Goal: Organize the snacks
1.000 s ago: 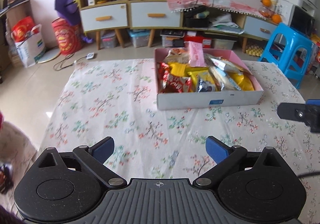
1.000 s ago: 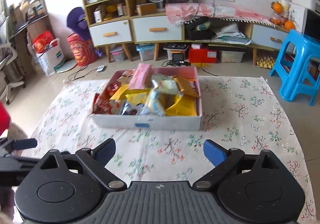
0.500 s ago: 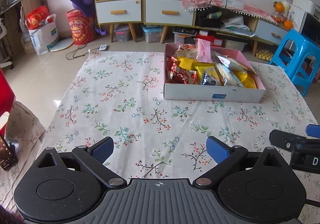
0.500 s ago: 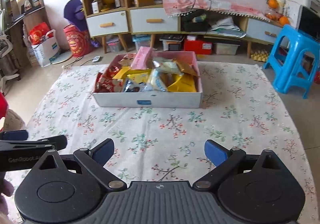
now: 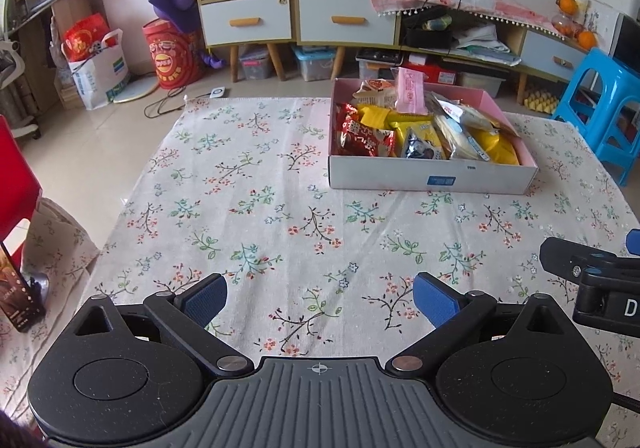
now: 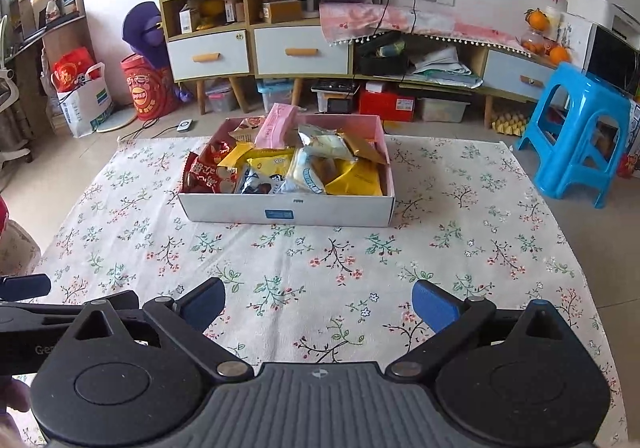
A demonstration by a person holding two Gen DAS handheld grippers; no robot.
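Tablecloth (image 5: 248, 183) with small flowers covers the whole table, and both claws hang over its near edge. The left gripper (image 5: 320, 298) stands wide apart and holds nothing; the box (image 5: 430, 177) of snacks (image 5: 404, 131) lies ahead of it and to the right, well apart. The right gripper (image 6: 318, 304) is also spread wide and empty (nothing is between its blue pads), and the box lies almost straight ahead of it, its long side across the view. In my judgement the right gripper has the straighter way to the box. The packets overlap, so lower ones are hidden, and their labels are hard to read.
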